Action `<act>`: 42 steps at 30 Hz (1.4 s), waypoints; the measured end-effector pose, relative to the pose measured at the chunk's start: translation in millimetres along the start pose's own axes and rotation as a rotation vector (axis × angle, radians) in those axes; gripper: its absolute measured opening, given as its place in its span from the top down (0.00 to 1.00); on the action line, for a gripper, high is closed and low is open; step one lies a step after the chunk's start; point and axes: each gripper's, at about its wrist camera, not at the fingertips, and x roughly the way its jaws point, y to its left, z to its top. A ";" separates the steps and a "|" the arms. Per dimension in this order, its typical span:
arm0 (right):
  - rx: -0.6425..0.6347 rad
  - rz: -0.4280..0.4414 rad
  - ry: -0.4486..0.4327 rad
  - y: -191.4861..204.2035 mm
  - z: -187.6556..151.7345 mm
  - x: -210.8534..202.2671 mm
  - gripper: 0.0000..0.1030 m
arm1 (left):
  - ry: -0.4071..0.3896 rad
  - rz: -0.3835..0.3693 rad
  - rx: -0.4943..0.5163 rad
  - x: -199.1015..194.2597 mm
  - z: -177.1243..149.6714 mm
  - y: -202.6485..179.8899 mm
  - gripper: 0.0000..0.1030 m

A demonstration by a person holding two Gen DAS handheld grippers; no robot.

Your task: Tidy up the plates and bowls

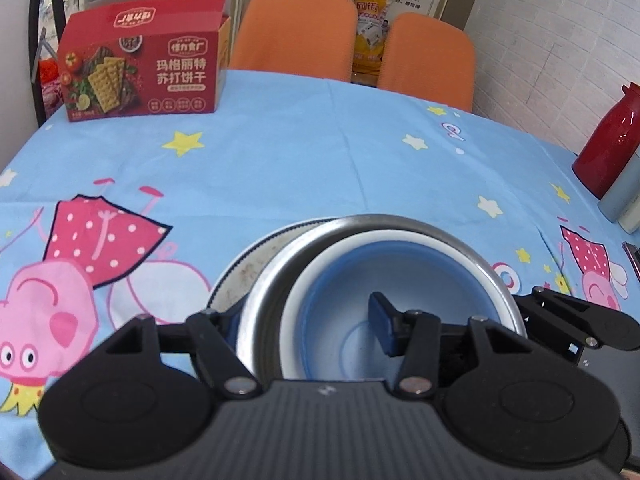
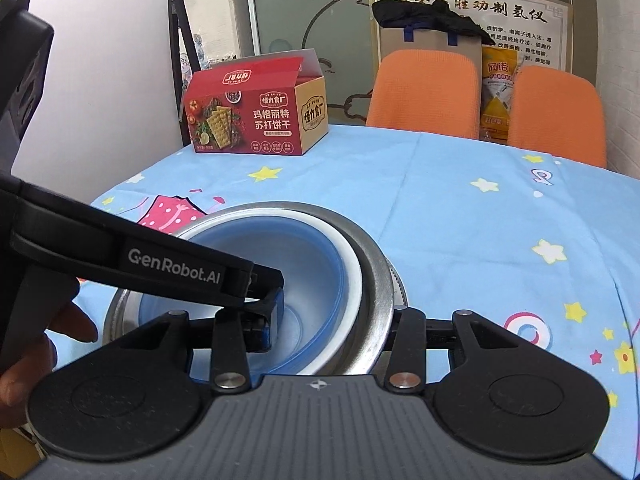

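A blue bowl with a white rim sits nested in a metal plate, which rests on a white plate on the table. My left gripper straddles the near-left rims of the stack: one blue-padded finger is inside the blue bowl, the other is hidden outside the stack. It also shows in the right wrist view. My right gripper straddles the right side of the stack, one finger inside the bowl, one beyond the metal rim. I cannot tell if either one grips.
A blue cartoon tablecloth covers the table. A red cracker box stands at the far left. A red bottle and grey containers stand at the right edge. Two orange chairs stand behind the table.
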 end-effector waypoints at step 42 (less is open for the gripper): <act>0.260 -0.233 -0.179 -42.2 -85.5 -126.6 0.00 | -0.310 0.132 0.025 -101.2 -114.7 -88.1 0.01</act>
